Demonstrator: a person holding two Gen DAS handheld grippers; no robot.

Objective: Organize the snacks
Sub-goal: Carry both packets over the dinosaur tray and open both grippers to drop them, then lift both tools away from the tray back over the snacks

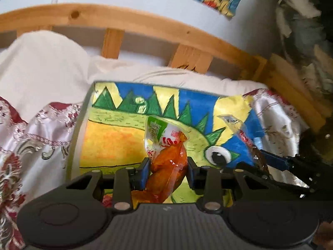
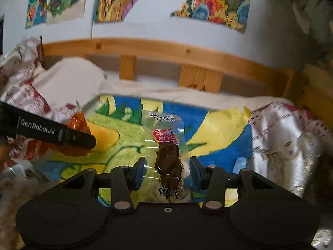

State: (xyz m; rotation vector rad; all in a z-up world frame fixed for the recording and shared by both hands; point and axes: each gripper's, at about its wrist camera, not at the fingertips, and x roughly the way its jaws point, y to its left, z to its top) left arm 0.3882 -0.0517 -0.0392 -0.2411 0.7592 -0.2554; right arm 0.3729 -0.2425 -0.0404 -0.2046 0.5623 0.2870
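My left gripper point(image 1: 169, 169) is shut on an orange snack packet point(image 1: 168, 158) with a green-and-white top, held above a painted dinosaur board point(image 1: 116, 139). My right gripper point(image 2: 167, 171) is shut on a clear packet of dark brown dried meat point(image 2: 167, 158) with a pink label, held over the same board point(image 2: 218, 125). In the left wrist view the right gripper point(image 1: 268, 162) comes in from the right with its brown packet point(image 1: 247, 141). In the right wrist view the left gripper's arm point(image 2: 54, 132) comes in from the left with the orange packet point(image 2: 80, 123).
The board lies on a bed with a white and red patterned cover point(image 1: 31, 137) and a cream pillow point(image 1: 41, 66). A wooden headboard point(image 1: 135, 23) stands behind, against a white wall with colourful drawings point(image 2: 216, 4).
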